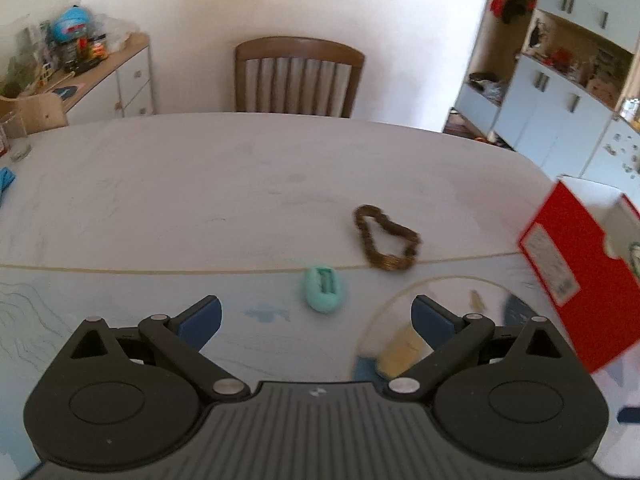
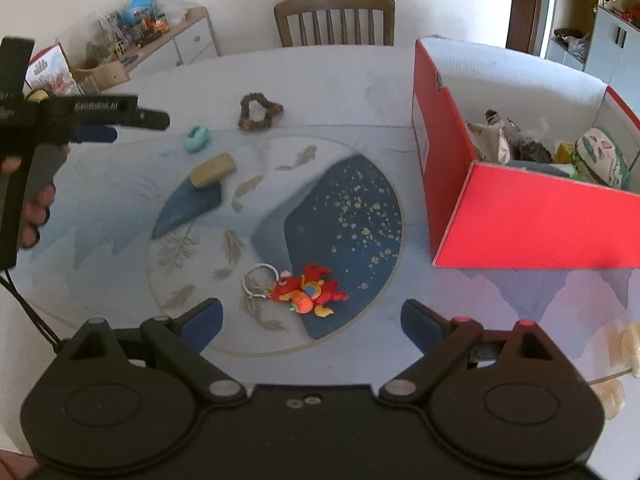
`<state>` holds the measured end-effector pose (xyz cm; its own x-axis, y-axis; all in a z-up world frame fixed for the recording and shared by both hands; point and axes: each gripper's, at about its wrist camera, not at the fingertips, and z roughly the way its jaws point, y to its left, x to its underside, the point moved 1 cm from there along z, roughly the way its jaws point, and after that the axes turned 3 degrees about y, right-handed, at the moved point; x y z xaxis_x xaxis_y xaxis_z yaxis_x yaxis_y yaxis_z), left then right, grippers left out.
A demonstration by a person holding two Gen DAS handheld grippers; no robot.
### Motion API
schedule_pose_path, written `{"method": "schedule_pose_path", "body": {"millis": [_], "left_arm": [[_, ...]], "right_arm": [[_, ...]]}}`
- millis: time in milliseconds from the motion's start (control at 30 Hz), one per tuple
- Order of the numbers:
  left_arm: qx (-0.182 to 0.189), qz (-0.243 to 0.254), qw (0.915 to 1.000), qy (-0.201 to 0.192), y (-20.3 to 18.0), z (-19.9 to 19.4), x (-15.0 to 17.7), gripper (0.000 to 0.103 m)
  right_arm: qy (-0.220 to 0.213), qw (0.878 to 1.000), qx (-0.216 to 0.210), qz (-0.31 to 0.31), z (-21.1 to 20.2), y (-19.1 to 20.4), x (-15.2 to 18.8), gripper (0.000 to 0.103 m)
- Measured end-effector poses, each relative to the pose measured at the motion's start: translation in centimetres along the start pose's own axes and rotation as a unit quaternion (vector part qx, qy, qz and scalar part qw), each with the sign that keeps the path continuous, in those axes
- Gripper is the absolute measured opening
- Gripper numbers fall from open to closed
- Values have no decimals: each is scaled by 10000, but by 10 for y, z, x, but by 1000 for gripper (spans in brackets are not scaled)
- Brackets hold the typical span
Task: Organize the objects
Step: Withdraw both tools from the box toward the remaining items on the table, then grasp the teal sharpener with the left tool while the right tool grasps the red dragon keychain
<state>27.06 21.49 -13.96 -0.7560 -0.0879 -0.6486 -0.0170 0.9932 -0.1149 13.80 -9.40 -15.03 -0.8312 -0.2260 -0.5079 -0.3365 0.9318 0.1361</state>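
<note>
Keychain [image 2: 306,290] before wide-open right gripper [image 2: 310,316]

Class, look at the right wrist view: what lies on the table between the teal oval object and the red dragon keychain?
The yellowish block lies between the teal oval object and the red dragon keychain, nearer the teal one; otherwise only printed tabletop.

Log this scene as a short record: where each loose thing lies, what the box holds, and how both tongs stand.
table items: teal case, brown bracelet, tan block, red keychain toy
red box: open, at right on the table, already holds crumpled wrappers and a pouch
left tongs: open, empty, facing the teal case
right tongs: open, empty, just short of the keychain toy
</note>
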Motion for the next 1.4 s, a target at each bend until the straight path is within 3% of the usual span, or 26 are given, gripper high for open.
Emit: {"method": "schedule_pose_path", "body": {"millis": [433, 600, 800, 1133, 1200, 1333, 1400], "left_arm": [[-84, 297, 9994, 152, -5, 45, -5, 102], [-76, 326, 9993, 155, -4, 54, -4, 102], [-85, 362, 9992, 136, -3, 63, -4, 100], [-103, 622, 9978, 211, -9, 70, -2, 60], [-104, 674, 9975, 197, -9, 70, -3, 54], [-29, 732, 9972, 179, -9, 68, -2, 33], [-12, 786, 9968, 171, -10, 67, -2, 31]], "right_arm": [[312, 9992, 72, -259, 38, 2, 1, 81], [235, 9990, 69, -386, 42, 6, -3, 80], [212, 9977, 86, -644, 45, 10, -6, 70], [174, 9967, 143, -783, 45, 11, -7, 55], [171, 9967, 151, -779, 45, 12, -7, 54], [167, 9967, 159, -772, 44, 12, -6, 54], [164, 9970, 160, -746, 44, 12, -6, 53]]}}
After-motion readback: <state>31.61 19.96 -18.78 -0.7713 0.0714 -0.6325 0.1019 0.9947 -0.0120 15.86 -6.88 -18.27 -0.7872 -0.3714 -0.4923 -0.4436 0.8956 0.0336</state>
